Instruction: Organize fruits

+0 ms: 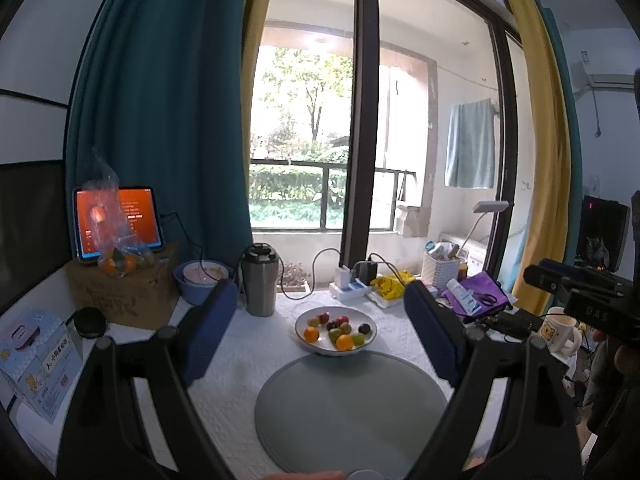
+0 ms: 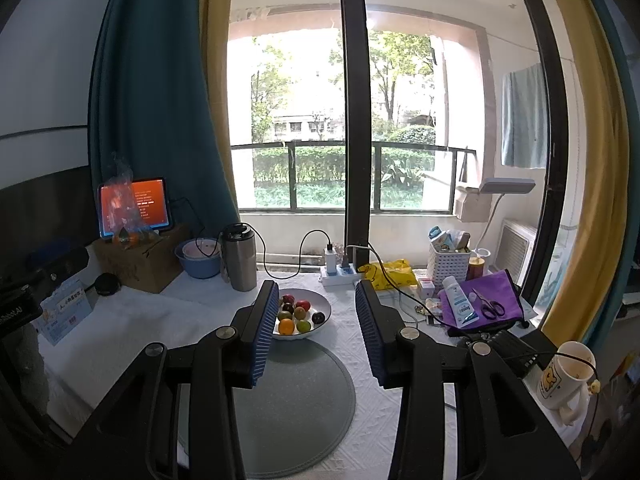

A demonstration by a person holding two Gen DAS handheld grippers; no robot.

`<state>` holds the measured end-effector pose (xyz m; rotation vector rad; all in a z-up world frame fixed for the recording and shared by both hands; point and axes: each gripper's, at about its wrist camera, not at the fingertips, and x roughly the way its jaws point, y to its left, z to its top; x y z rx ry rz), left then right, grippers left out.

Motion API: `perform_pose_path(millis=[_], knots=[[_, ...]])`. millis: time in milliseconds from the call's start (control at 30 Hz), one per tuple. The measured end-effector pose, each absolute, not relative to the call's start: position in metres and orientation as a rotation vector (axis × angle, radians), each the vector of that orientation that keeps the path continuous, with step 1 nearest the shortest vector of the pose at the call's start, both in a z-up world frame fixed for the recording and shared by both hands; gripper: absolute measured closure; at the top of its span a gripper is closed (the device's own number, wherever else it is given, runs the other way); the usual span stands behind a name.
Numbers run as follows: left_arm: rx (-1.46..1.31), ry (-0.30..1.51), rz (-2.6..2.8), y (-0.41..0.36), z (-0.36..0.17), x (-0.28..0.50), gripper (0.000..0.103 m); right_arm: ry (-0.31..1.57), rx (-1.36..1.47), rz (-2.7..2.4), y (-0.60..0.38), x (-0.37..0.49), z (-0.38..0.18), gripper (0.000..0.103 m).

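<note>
A white bowl [image 1: 370,326] holds several small fruits: oranges [image 1: 344,342], green, red and dark ones. It stands on the white tablecloth just behind a round grey mat [image 1: 350,412]. My left gripper [image 1: 320,320] is open and empty, held above the mat, short of the bowl. In the right wrist view the bowl [image 2: 324,310] sits left of centre behind the mat [image 2: 304,400]. My right gripper [image 2: 316,320] is open and empty, above the mat's far edge; its left finger hides part of the bowl.
A steel tumbler [image 1: 260,284], blue bowls [image 1: 200,280], a cardboard box with a tablet and bagged oranges [image 1: 118,264] stand at the left. A power strip [image 1: 352,290], white basket [image 1: 440,270], purple pouch with scissors [image 2: 488,304] and a mug [image 2: 568,380] are at the right.
</note>
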<state>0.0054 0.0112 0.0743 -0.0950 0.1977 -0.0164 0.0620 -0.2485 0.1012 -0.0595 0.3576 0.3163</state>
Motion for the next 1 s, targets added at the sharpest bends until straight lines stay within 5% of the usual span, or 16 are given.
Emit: perform_pose_path(millis=[933,967,1000], knots=[[-0.081,0.194,0.01,0.01,0.065,0.008,0.016,0.374,-0.084,0.32,-0.24,0.07,0.096,0.06],[-0.073,0.191,0.013,0.009,0.06,0.012,0.016,0.375,-0.093,0.316,-0.24,0.074,0.092,0.054],[-0.068,0.204,0.01,0.01,0.055,0.018,0.016,0.38,-0.104,0.311,-0.24,0.08,0.087,0.031]])
